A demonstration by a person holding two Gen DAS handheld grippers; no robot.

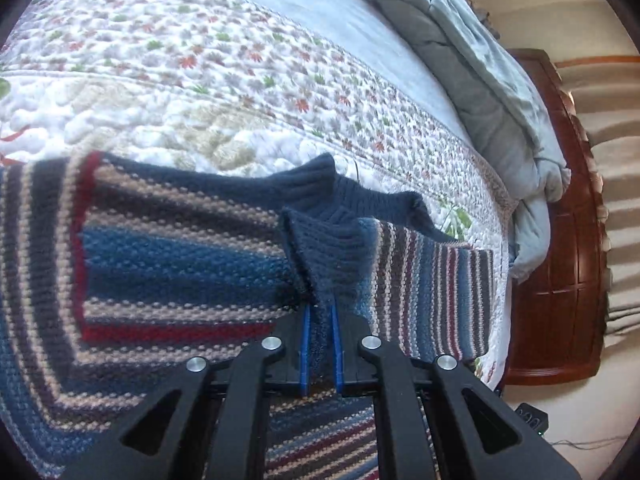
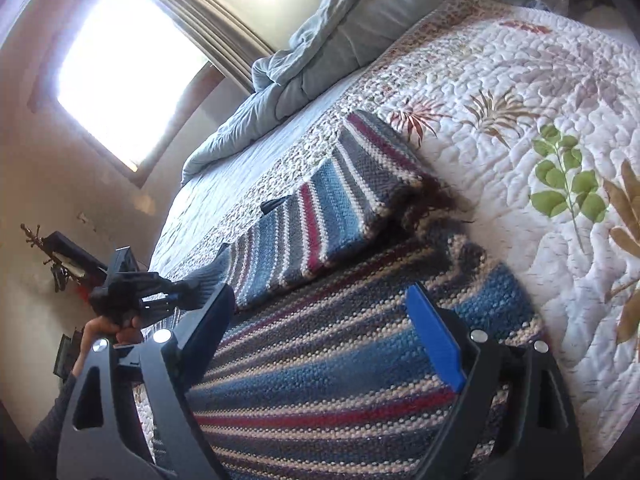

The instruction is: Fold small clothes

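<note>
Coarse knitted wool sweater (image 1: 180, 248); puffy stitched cotton quilt (image 1: 192, 92); glossy wooden footboard (image 1: 560, 240).

Left gripper (image 1: 320, 312): pointing steeply down, jaws pinching shut on a dark blue ribbed cuff (image 1: 332, 248), blue pads nearly touching with knit pressed between them.
Left hand (image 2: 106, 328): showing in the right wrist view at lower left, wrapping around the gripper's black handle, a dark sleeve (image 2: 52, 424) trailing below it.
Right gripper (image 2: 320, 320): angling downward, jaws standing wide apart, nothing gripping between them.
Right fingers (image 2: 434, 334): one blue pad facing the camera on the right, the other finger dark on the left, both hovering above striped knit.
</note>
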